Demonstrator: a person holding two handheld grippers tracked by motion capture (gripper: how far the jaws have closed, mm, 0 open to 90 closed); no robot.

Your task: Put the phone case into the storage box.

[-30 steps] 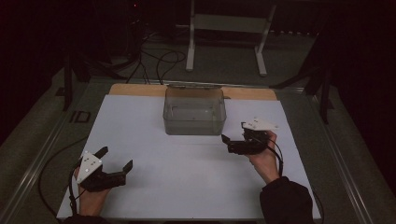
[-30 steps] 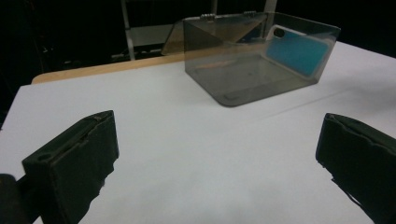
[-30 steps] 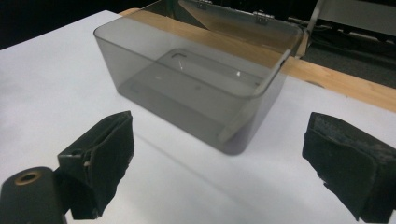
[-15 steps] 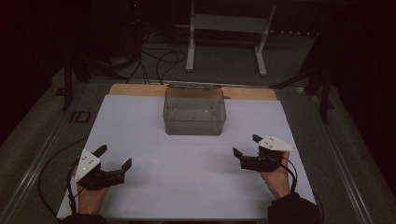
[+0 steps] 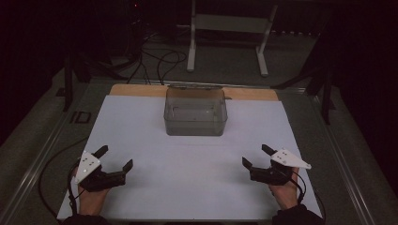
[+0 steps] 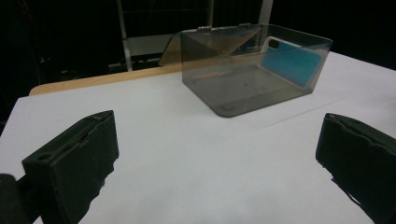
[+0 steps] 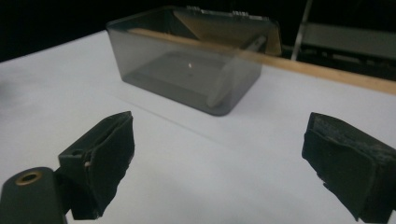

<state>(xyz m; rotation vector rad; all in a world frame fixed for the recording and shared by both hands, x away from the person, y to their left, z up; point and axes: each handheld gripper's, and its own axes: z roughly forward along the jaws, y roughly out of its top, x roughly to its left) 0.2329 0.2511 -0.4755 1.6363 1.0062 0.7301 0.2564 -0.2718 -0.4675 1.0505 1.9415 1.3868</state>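
Smoky grey see-through box (image 5: 195,111), a blue card (image 6: 290,60) inside; white counter (image 5: 187,173) with a tan wooden far edge; black jaws.

Two black two-jaw grippers are seen in the high view, the left gripper (image 5: 114,158) and the right gripper (image 5: 256,156), each topped by a white three-cornered plate dotted with small dark holes. A thin black cable is trailed from each. Blocky, matte black jaw pads with worn edges are shown in both gripper views. Dark sleeves are worn.
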